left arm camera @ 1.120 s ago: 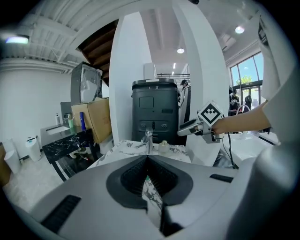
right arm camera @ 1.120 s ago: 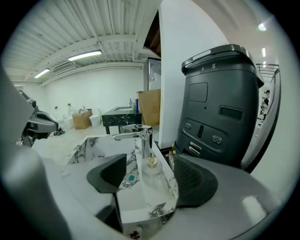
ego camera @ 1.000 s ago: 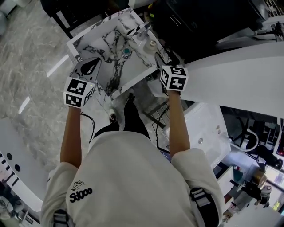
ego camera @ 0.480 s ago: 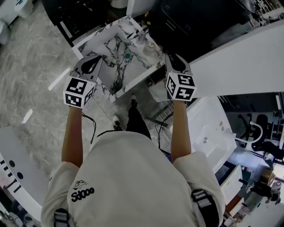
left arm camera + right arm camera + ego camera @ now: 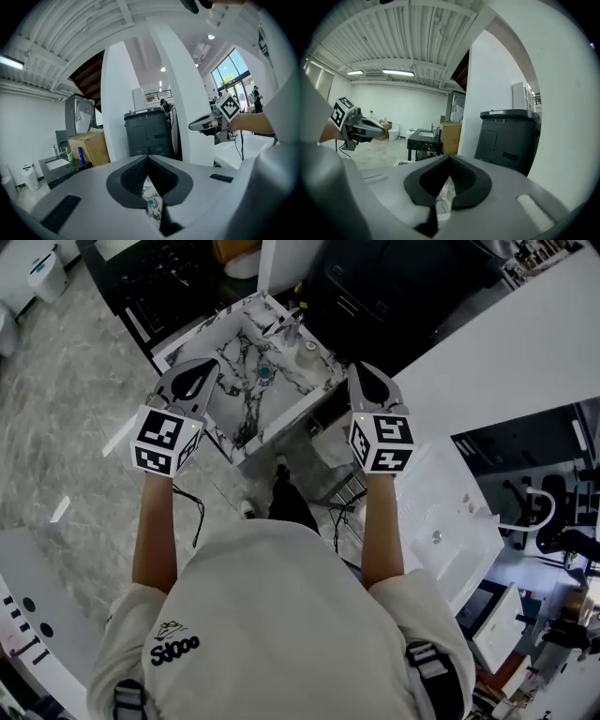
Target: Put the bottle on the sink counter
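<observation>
Standing over the white, black-veined marble sink worktop (image 5: 234, 338), the person holds both grey grippers out in front at about the same height, one to each side of the basin. The left gripper (image 5: 199, 369) has its fingers pressed together with nothing between them. Looking along it, only a thin sliver of marble and the small teal drain plug (image 5: 264, 373) show beneath the closed tips, so it hangs above the basin rather than resting on anything. The right gripper (image 5: 364, 373) has its fingers closed too and is just as empty, poised over the worktop's near right corner.

The bottle is in neither gripper. What I take for it is the small pale, round-topped container (image 5: 309, 346) standing on the worktop just beside the chrome tap (image 5: 284, 326), on the tap's right. From up here it is too small to be certain.

If that is the bottle, it already sits where the task wants it. The closed, empty fingers held clear above would then fit a job that is finished, with both tools kept out of the way so nothing gets knocked. If it is not, no other bottle shows near the person, and the fingers would have to open before anything could be picked up.
</observation>
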Action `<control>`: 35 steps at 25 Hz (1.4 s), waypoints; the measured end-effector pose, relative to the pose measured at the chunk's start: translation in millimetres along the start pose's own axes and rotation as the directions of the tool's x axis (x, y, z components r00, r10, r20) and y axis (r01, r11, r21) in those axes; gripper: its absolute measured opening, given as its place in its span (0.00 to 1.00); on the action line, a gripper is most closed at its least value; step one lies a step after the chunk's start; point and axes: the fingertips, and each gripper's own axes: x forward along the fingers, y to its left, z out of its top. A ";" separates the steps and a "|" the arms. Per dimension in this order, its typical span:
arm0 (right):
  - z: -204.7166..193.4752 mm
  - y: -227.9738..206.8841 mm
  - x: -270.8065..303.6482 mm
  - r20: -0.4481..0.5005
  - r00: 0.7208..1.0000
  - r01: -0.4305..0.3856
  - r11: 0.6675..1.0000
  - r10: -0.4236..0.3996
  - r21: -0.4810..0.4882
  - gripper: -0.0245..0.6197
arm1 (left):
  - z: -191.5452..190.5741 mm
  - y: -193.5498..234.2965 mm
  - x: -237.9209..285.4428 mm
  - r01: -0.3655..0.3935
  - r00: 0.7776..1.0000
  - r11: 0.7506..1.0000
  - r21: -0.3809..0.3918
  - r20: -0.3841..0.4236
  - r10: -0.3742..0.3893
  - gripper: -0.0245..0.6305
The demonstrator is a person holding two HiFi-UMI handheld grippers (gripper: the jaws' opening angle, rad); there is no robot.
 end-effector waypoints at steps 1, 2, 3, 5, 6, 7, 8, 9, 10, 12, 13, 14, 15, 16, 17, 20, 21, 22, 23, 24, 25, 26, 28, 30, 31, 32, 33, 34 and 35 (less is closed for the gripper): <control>4.9 2.2 -3.7 0.012 1.000 -0.002 1.000 0.002 -0.002 0.05 | 4.8 -2.4 -1.5 0.005 1.000 1.000 0.006 0.009 -0.005 0.04; 9.9 4.6 -7.0 0.023 1.000 -0.005 1.000 0.006 -0.005 0.05 | 9.6 -5.2 -2.9 0.012 1.000 1.000 0.012 0.018 -0.012 0.04; 15.0 6.9 -9.7 0.033 0.999 -0.011 1.000 0.011 -0.009 0.05 | 14.0 -7.8 -4.0 0.018 1.000 1.000 0.019 0.026 -0.018 0.04; 25.4 11.4 -13.6 0.056 0.998 -0.021 1.000 0.022 -0.014 0.05 | 21.8 -11.8 -5.6 0.029 0.999 0.999 0.034 0.036 -0.030 0.04; 30.5 13.4 -15.7 0.068 0.997 -0.025 1.000 0.026 -0.016 0.05 | 25.0 -13.5 -6.2 0.034 0.999 0.998 0.043 0.038 -0.036 0.04; 35.1 15.3 -18.5 0.078 0.996 -0.029 0.999 0.030 -0.018 0.05 | 28.1 -15.4 -6.9 0.040 0.998 0.998 0.053 0.040 -0.042 0.04; 39.3 17.1 -21.8 0.087 0.996 -0.032 0.999 0.034 -0.022 0.05 | 31.4 -17.6 -8.0 0.046 0.998 0.997 0.063 0.044 -0.049 0.04; 43.3 19.0 -25.3 0.094 0.995 -0.037 0.999 0.039 -0.026 0.05 | 35.3 -19.6 -9.5 0.052 0.997 0.996 0.073 0.050 -0.055 0.04; 47.2 20.9 -28.4 0.100 0.994 -0.042 0.999 0.045 -0.030 0.05 | 39.3 -20.8 -10.9 0.055 0.997 0.995 0.081 0.057 -0.059 0.04; 54.1 24.9 -32.5 0.111 0.992 -0.056 0.998 0.059 -0.035 0.05 | 46.6 -21.6 -13.3 0.053 0.996 0.994 0.091 0.069 -0.060 0.04; 56.7 27.2 -33.6 0.115 0.991 -0.063 0.997 0.067 -0.037 0.05 | 49.7 -21.7 -14.3 0.049 0.996 0.994 0.095 0.071 -0.056 0.04; 58.8 29.6 -34.4 0.117 0.990 -0.071 0.997 0.076 -0.042 0.05 | 52.6 -22.1 -15.3 0.043 0.996 0.994 0.098 0.073 -0.050 0.04; 60.9 32.0 -35.0 0.119 0.989 -0.078 0.996 0.083 -0.048 0.05 | 56.3 -23.2 -16.4 0.038 0.996 0.994 0.103 0.077 -0.046 0.04; 63.1 34.1 -35.4 0.122 0.988 -0.084 0.995 0.090 -0.054 0.05 | 60.8 -24.8 -17.4 0.035 0.995 0.993 0.110 0.086 -0.045 0.04; 65.3 36.0 -35.7 0.125 0.988 -0.090 0.994 0.096 -0.058 0.05 | 65.5 -26.7 -18.1 0.035 0.994 0.992 0.118 0.095 -0.047 0.04; 69.4 41.3 -36.9 0.129 0.985 -0.105 0.992 0.113 -0.070 0.05 | 73.7 -31.3 -19.0 0.040 0.992 0.990 0.134 0.113 -0.056 0.04; 69.6 42.9 -37.2 0.128 0.985 -0.110 0.991 0.119 -0.073 0.05 | 74.2 -31.8 -19.0 0.041 0.992 0.990 0.133 0.115 -0.057 0.04; 69.3 44.2 -37.4 0.126 0.984 -0.116 0.990 0.125 -0.076 0.05 | 73.9 -31.9 -18.9 0.041 0.992 0.991 0.130 0.115 -0.056 0.05; 68.6 45.2 -37.4 0.123 0.984 -0.121 0.990 0.130 -0.078 0.05 | 73.1 -31.6 -18.7 0.040 0.992 0.991 0.127 0.114 -0.055 0.04; 67.5 45.7 -37.0 0.119 0.984 -0.125 0.989 0.134 -0.078 0.05 | 72.0 -31.4 -18.1 0.040 0.992 0.992 0.123 0.112 -0.054 0.05; 66.1 45.9 -36.6 0.115 0.984 -0.129 0.989 0.137 -0.076 0.05 | 70.7 -31.4 -17.4 0.040 0.993 0.992 0.120 0.109 -0.054 0.05; 64.6 46.1 -36.0 0.111 0.984 -0.133 0.988 0.140 -0.073 0.05 | 69.2 -31.8 -16.7 0.042 0.993 0.992 0.117 0.105 -0.055 0.04; 61.6 47.3 -34.8 0.104 0.984 -0.140 0.988 0.146 -0.067 0.05 | 66.4 -33.1 -16.1 0.047 0.993 0.993 0.112 0.099 -0.058 0.04; 58.9 48.9 -33.8 0.097 0.984 -0.146 0.987 0.152 -0.063 0.05 | 63.9 -34.5 -16.0 0.051 0.994 0.993 0.109 0.095 -0.062 0.05; 57.8 48.9 -33.2 0.094 0.984 -0.148 0.987 0.153 -0.061 0.05 | 62.9 -34.9 -15.6 0.053 0.994 0.993 0.109 0.092 -0.063 0.05; 56.6 48.3 -32.5 0.091 0.984 -0.149 0.987 0.154 -0.059 0.05 | 62.1 -34.8 -14.9 0.053 0.994 0.993 0.109 0.090 -0.063 0.04; 55.3 47.4 -31.8 0.088 0.984 -0.149 0.987 0.153 -0.057 0.05 | 61.3 -34.0 -14.1 0.051 0.994 0.993 0.109 0.087 -0.061 0.04; 53.8 46.3 -31.2 0.085 0.985 -0.148 0.987 0.153 -0.055 0.05 | 60.4 -32.6 -13.4 0.048 0.995 0.993 0.107 0.084 -0.058 0.04; 52.2 45.4 -30.8 0.082 0.985 -0.148 0.988 0.152 -0.054 0.05 | 59.5 -31.0 -12.9 0.045 0.995 0.994 0.104 0.081 -0.053 0.04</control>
